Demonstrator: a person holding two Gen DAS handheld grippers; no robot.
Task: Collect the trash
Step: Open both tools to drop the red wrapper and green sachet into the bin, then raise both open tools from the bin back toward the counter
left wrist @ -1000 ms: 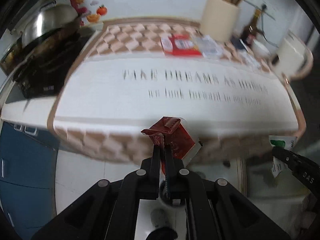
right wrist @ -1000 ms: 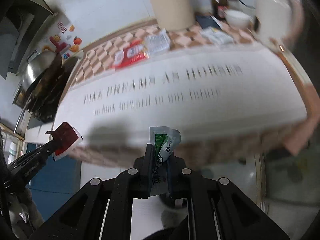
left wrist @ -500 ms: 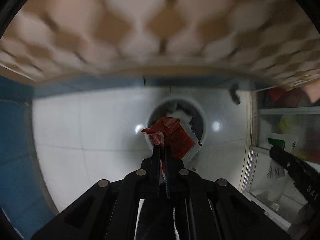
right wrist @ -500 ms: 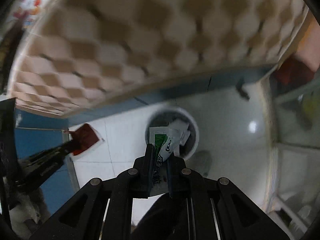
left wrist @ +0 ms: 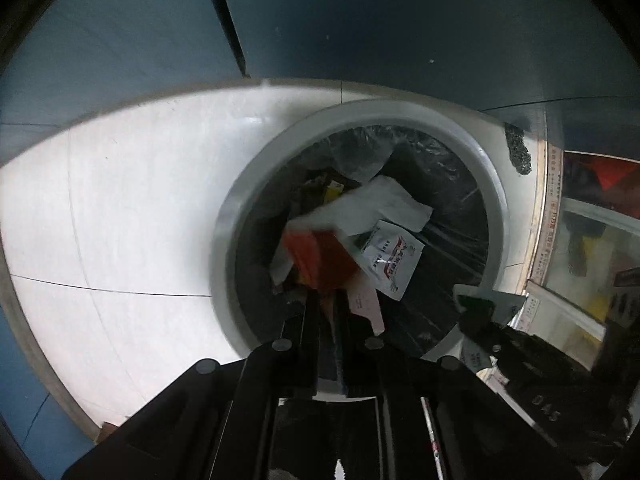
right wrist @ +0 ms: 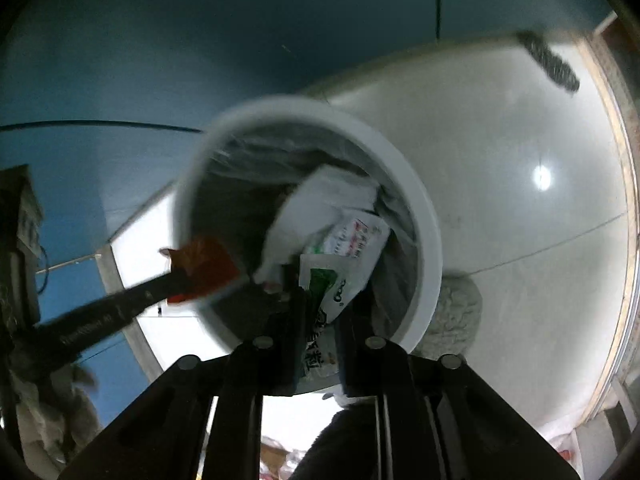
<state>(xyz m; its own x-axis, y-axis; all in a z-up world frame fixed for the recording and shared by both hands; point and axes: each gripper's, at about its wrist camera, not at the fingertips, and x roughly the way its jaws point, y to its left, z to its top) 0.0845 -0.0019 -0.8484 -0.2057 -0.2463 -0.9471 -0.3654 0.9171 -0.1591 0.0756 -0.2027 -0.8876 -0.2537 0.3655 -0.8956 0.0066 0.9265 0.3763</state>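
Observation:
A round white trash bin [left wrist: 240, 184] with a dark liner stands on the pale floor and holds white wrappers [left wrist: 384, 204] and a printed sachet [left wrist: 390, 258]. My left gripper [left wrist: 328, 300] hangs over the bin's opening, its jaws slightly parted, with the red wrapper [left wrist: 320, 258] just at its tips. My right gripper [right wrist: 318, 300] is over the bin's near rim [right wrist: 428, 248], shut on a green-and-white wrapper [right wrist: 332, 284]. The right wrist view shows the left gripper's finger with the red wrapper [right wrist: 204, 268] at the bin's left edge.
Blue cabinet fronts [left wrist: 400, 20] rise right behind the bin. A glass-fronted shelf unit [left wrist: 584, 248] stands to the right. A grey fluffy mat [right wrist: 456, 316] lies beside the bin. A dark smear [right wrist: 548, 62] marks the floor by the cabinet.
Both grippers have dropped from the tabletop to just above the bin. The left gripper's jaws have parted a little around the red wrapper. The right still clamps its wrapper.

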